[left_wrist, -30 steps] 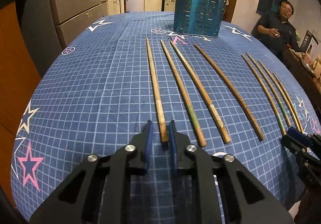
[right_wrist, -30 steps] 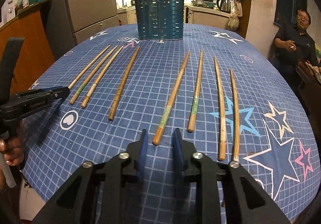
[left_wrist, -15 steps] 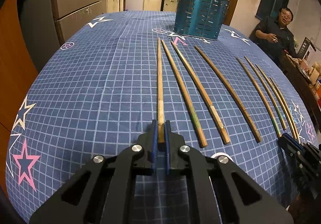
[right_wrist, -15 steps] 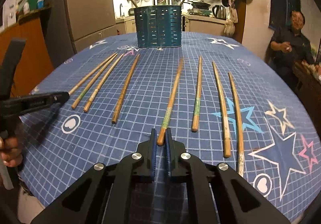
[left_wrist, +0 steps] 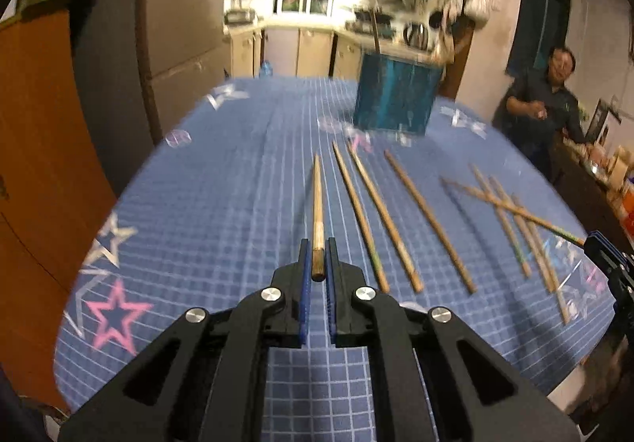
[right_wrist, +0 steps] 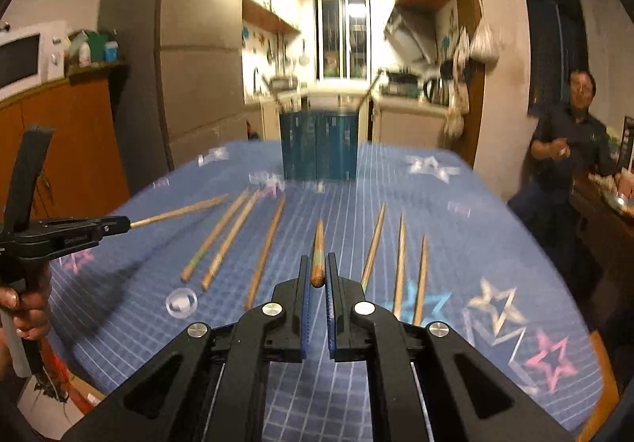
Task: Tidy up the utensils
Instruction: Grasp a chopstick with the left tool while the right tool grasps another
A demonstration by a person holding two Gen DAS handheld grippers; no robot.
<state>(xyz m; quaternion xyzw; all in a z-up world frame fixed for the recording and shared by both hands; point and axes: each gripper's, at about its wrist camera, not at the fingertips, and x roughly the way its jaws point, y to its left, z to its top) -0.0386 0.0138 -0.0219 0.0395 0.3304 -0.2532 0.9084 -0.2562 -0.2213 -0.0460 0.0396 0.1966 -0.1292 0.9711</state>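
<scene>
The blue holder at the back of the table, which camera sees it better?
The right wrist view. There the blue holder stands near the middle, facing the camera, though blurred. In the left wrist view the blue holder sits off to the right, looks tilted and is also smeared. Neither view shows its slots clearly.

A chopstick (left_wrist: 317, 212) runs forward from between the left jaws, above the desk (left_wrist: 222, 228). Three chopsticks (left_wrist: 390, 222) lie right of them, the holder (left_wrist: 396, 99) stands beyond. Another chopstick (right_wrist: 317, 256) sits between the right jaws, three more (right_wrist: 400, 260) on their right.
</scene>
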